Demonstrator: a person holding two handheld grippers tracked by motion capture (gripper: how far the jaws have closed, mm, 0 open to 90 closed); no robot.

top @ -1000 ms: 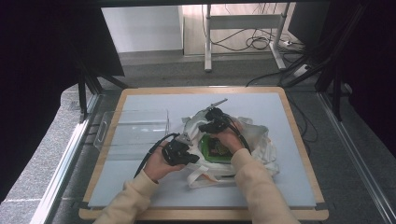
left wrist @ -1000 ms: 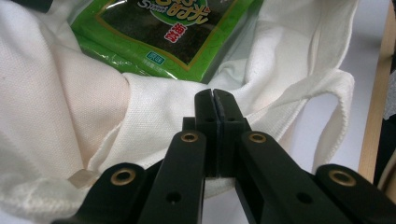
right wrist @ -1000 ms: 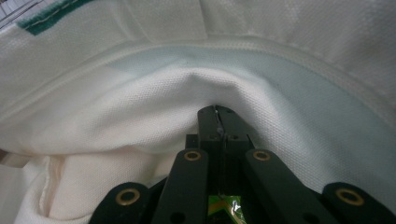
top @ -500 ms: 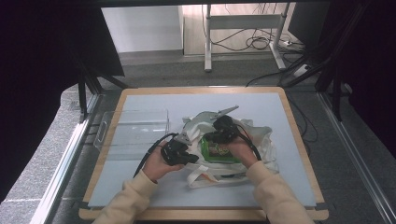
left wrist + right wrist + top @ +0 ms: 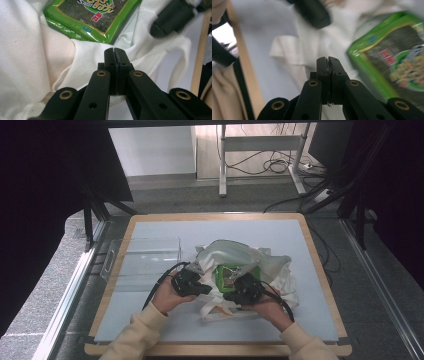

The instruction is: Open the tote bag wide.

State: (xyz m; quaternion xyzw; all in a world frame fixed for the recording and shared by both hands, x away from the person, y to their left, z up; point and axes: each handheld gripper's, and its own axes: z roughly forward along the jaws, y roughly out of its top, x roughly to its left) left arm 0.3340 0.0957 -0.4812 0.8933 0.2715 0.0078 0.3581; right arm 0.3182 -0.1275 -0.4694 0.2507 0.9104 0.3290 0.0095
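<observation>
The green seaweed snack packet (image 5: pixel 235 275) lies in the mouth of the white cloth tote bag (image 5: pixel 270 267), centre of the table (image 5: pixel 300 235). We hold the left gripper (image 5: pixel 202 289) at the packet's 9 o'clock, jaws pinched on bag cloth. The right gripper (image 5: pixel 231 296), at 6 o'clock, likewise clamps fabric. A clear plastic tray (image 5: pixel 145 257) sits at 9 o'clock.

packet (image 5: pixel 235 275) in bag (image 5: pixel 270 267), tray (image 5: pixel 142 257) left

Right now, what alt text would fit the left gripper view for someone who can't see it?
The left gripper, jaws closed, pinches a fold of a white cloth bag. Beyond lies a green seaweed snack packet; the other gripper's dark tip shows top right.
</observation>
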